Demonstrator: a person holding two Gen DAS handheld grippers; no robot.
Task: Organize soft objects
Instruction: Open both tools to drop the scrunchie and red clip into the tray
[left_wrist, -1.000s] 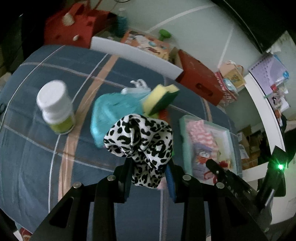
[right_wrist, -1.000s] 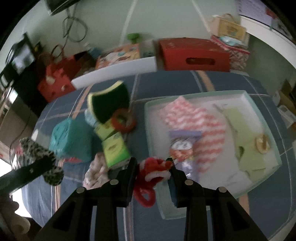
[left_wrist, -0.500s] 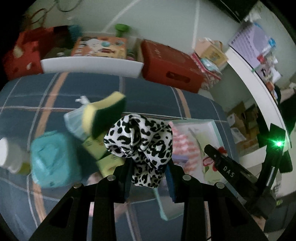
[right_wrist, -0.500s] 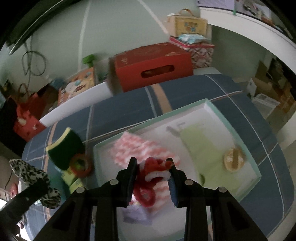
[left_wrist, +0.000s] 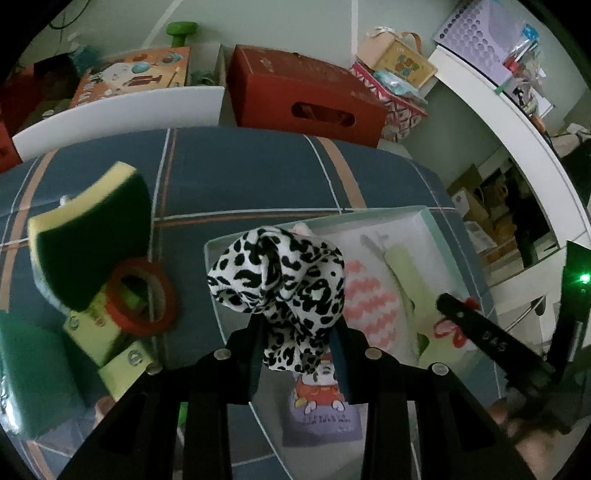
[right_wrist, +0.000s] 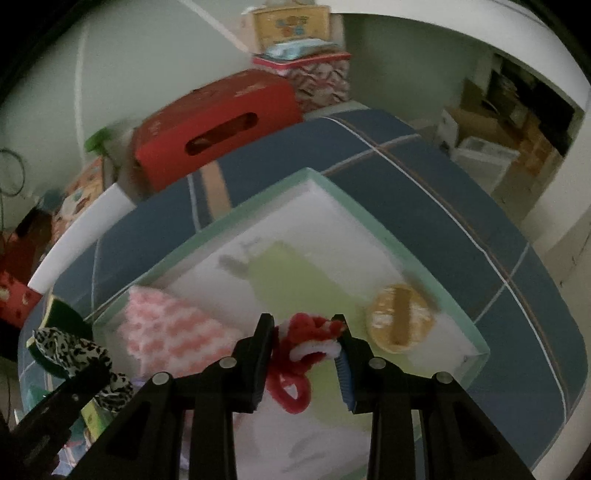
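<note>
My left gripper (left_wrist: 295, 328) is shut on a black-and-white leopard-print cloth (left_wrist: 280, 284), held above the left edge of a pale green tray (left_wrist: 439, 229). My right gripper (right_wrist: 306, 332) is shut on a red and white fuzzy pipe-cleaner piece (right_wrist: 310, 339), hanging over the middle of the same tray (right_wrist: 436, 295). In the tray lie a pink zigzag cloth (right_wrist: 166, 332), a light green cloth (right_wrist: 291, 280), a round tan item (right_wrist: 400, 319) and a purple cartoon pouch (left_wrist: 321, 410). The right gripper also shows at the right of the left wrist view (left_wrist: 454, 317).
Left of the tray on the blue plaid cover sit a yellow-green sponge (left_wrist: 92, 236), a red tape ring (left_wrist: 140, 295), light green boxes (left_wrist: 103, 343) and a teal item (left_wrist: 29, 376). A red box (left_wrist: 303, 96) and a white board (left_wrist: 122, 114) stand behind.
Both grippers have swung rightwards from the pile of loose items to above the tray, sinking a little, each still gripping its piece. The white bottle has left the left wrist view.
</note>
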